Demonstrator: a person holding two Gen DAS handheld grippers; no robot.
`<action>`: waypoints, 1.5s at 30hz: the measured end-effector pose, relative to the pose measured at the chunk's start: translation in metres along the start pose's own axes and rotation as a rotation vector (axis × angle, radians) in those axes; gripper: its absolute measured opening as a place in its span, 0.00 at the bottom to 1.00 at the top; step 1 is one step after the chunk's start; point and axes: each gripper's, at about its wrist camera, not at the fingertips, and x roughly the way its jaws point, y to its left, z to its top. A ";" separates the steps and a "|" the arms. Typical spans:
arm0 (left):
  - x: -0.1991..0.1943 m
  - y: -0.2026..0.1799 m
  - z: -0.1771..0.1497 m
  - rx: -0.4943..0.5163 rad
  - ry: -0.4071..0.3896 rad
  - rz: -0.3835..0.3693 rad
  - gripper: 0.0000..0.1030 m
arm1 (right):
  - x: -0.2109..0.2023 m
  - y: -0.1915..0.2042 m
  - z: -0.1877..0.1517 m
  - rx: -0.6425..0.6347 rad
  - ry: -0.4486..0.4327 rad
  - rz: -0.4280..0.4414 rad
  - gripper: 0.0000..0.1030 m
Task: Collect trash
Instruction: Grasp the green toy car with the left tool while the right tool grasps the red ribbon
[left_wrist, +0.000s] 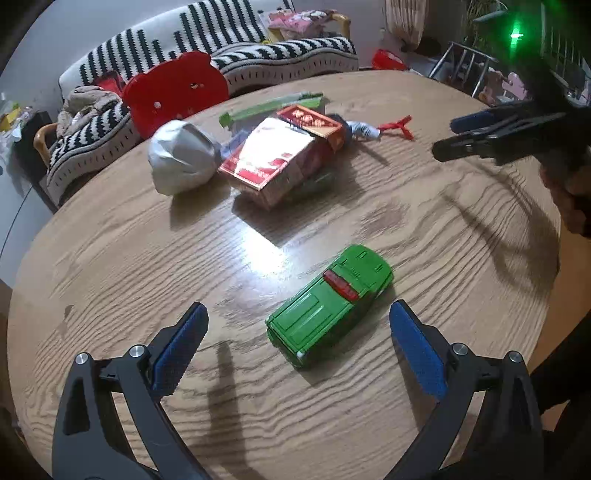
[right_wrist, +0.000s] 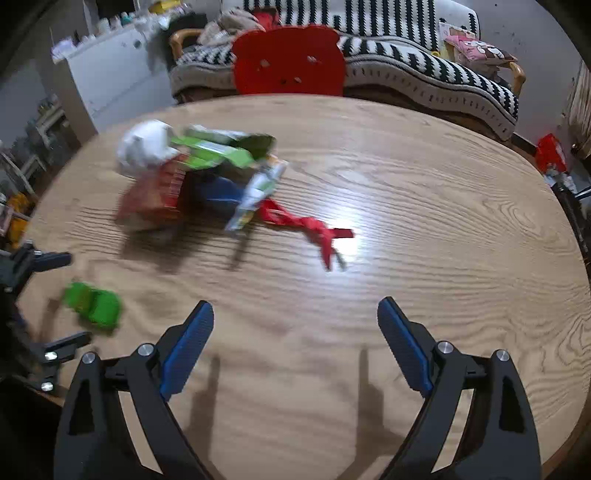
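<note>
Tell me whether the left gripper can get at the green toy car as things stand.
Probably yes. The left gripper is open, and the green toy car lies on the wooden table just ahead between its fingers, with nothing between them. The trash pile lies farther back.

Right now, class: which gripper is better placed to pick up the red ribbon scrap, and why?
Right. The right gripper is open and faces the red ribbon scrap across bare table. The left gripper, also open, has the green toy car in front of it instead.
</note>
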 end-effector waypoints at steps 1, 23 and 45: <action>0.002 0.000 0.001 0.001 0.002 0.002 0.93 | 0.007 -0.002 0.003 -0.002 0.008 -0.007 0.85; 0.004 -0.006 0.013 -0.059 0.019 -0.029 0.32 | 0.028 -0.001 0.032 -0.129 0.014 0.133 0.16; -0.028 -0.090 0.084 -0.155 -0.128 -0.040 0.31 | -0.118 -0.064 -0.067 0.048 -0.124 0.069 0.14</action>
